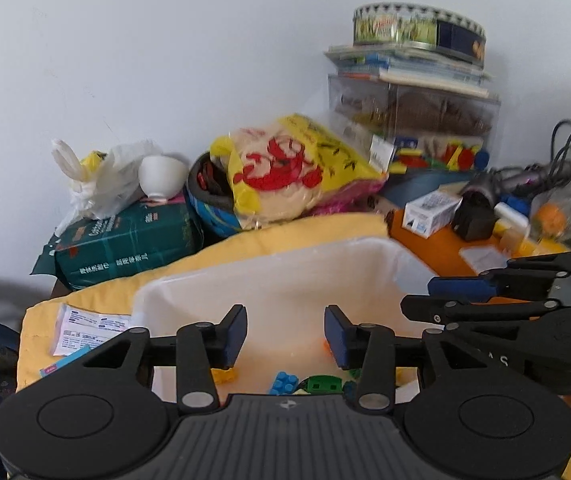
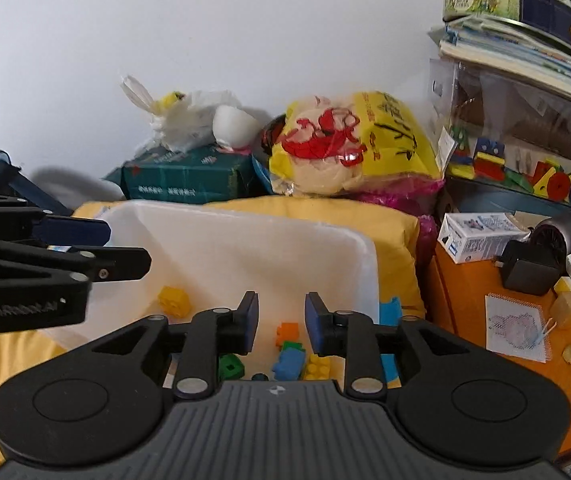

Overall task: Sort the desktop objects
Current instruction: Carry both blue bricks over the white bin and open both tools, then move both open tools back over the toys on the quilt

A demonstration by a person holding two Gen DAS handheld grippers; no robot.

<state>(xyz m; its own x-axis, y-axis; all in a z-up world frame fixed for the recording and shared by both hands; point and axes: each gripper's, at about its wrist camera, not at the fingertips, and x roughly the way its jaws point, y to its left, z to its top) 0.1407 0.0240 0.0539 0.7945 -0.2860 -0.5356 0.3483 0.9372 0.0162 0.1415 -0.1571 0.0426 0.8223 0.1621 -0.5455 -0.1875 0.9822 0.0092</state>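
A white plastic bin [image 1: 269, 264] [image 2: 245, 220] stands on a yellow cloth [image 2: 397, 232] and holds several toy bricks. Among them are a yellow brick [image 2: 173, 300], an orange brick [image 2: 287, 332], a blue brick [image 2: 289, 362] [image 1: 283, 382] and a green brick [image 2: 229, 366] [image 1: 321, 384]. My left gripper [image 1: 285, 332] [image 2: 125, 248] hovers over the bin's near side, open, with nothing between its fingers. My right gripper [image 2: 281, 324] [image 1: 421, 296] is beside it over the bin, also open and empty. The bricks lie below both, untouched.
Behind the bin are a green tissue pack [image 1: 125, 244], a white bag with a cup [image 1: 161, 176], and a yellow printed bag [image 2: 349, 148]. On the right, an orange surface [image 2: 469, 292] carries a white carton [image 2: 477, 236], a black adapter [image 2: 529, 272] and a hair dryer [image 1: 501, 184]. A clear box [image 2: 525, 128] bears books and a tin.
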